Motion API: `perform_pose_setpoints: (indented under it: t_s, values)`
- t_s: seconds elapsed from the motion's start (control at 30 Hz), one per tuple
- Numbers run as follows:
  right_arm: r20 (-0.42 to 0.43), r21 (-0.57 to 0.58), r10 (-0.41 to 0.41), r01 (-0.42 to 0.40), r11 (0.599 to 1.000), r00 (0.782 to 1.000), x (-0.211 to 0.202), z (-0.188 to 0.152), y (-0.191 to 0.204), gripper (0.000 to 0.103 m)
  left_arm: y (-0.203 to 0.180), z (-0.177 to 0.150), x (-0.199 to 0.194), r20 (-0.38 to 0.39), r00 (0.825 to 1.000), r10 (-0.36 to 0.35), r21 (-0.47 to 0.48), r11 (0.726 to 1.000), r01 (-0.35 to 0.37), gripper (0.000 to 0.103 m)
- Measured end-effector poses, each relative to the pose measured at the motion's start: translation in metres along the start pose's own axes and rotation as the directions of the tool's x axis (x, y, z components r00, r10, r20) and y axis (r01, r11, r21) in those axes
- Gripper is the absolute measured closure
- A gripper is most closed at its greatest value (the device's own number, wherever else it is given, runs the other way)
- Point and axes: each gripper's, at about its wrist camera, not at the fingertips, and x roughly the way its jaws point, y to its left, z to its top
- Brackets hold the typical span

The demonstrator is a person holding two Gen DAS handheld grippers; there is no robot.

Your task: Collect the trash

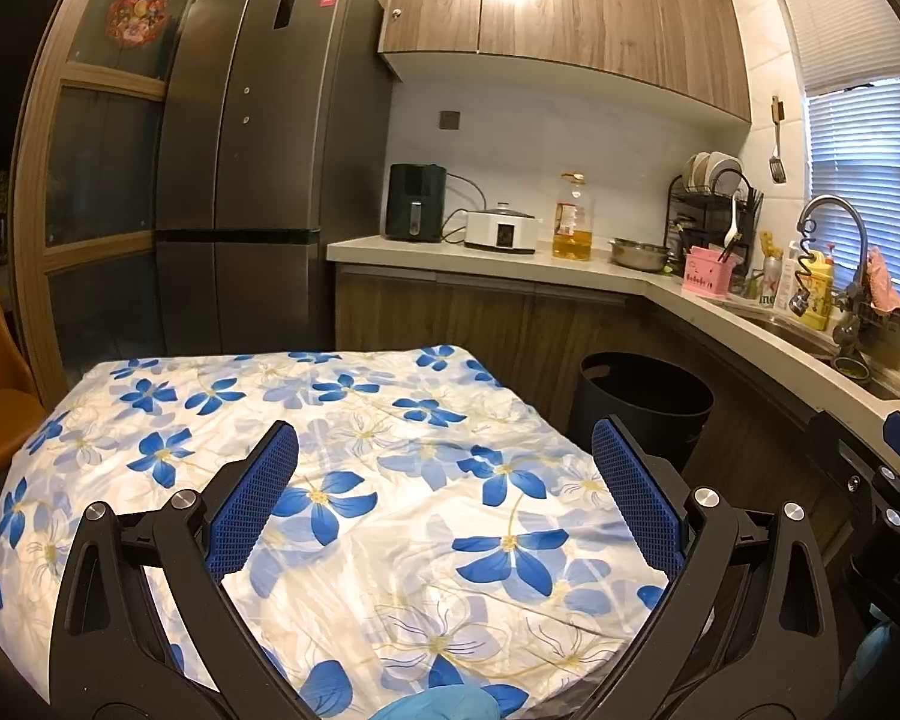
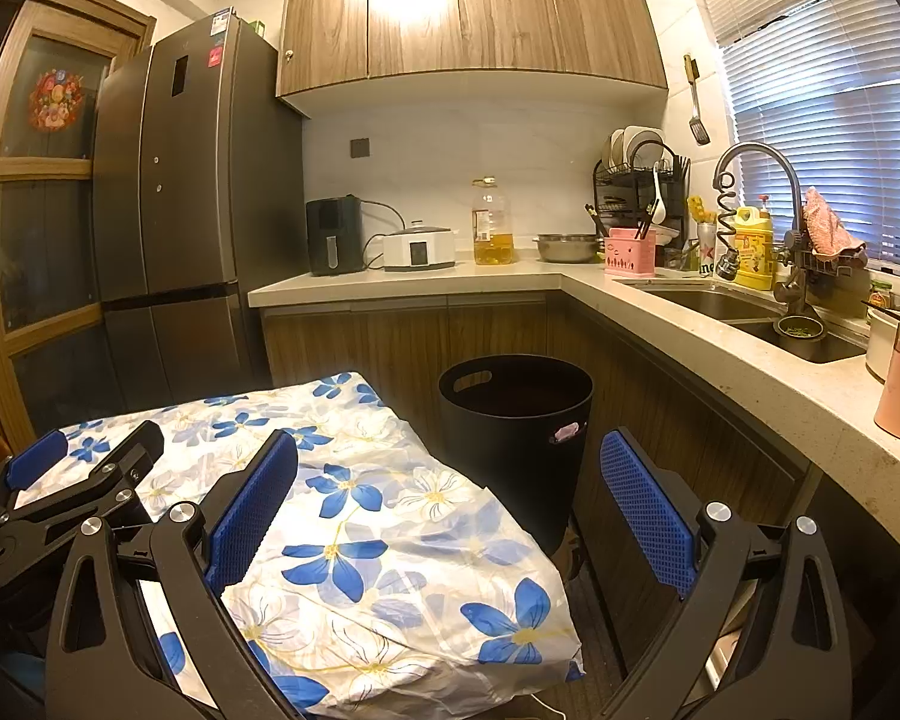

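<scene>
At the far left stands the fridge (image 1: 258, 168); before us our left gripper (image 1: 444, 462) hovers with jaws spread wide and empty over the flowered tablecloth (image 1: 342, 480), where we see no trash. Our right gripper (image 2: 450, 468) is likewise agape, holding nothing. Beyond it the black bin (image 2: 516, 420) stands beside the table; we judge it light and stiff, best taken at its handle slot (image 2: 473, 381).

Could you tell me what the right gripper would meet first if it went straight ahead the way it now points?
Most likely the round black plastic trash bin, standing on the floor beside the table with the blue-flowered white cloth. The open right gripper points roughly at its near wall, though depth is hard to judge.
</scene>
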Motion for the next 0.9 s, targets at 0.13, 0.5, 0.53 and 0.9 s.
perform_pose_setpoints:
  t_s: [0.13,0.5,0.53,0.9]
  values:
    - [-0.001,0.001,-0.001,0.001,1.000,1.000,0.0000,-0.0001,0.0003,0.006,-0.0012,0.0001,-0.0005,0.000,1.000,0.001,0.000,1.000,-0.001,0.006]
    - [0.002,0.002,-0.001,0.001,1.000,1.000,-0.0001,0.0002,0.0000,0.006,-0.0016,-0.0004,-0.0007,0.001,1.000,0.001,0.000,1.000,-0.001,0.006]
    - [0.002,0.002,0.000,0.000,1.000,1.000,-0.0001,0.0003,-0.0002,0.006,-0.0016,0.0001,-0.0008,0.002,1.000,0.000,0.000,1.000,0.000,0.006]
    - [0.002,0.003,0.001,-0.001,1.000,1.000,-0.0007,0.0001,-0.0015,0.006,-0.0035,0.0059,-0.0005,-0.015,1.000,-0.004,0.007,1.000,0.004,0.019]
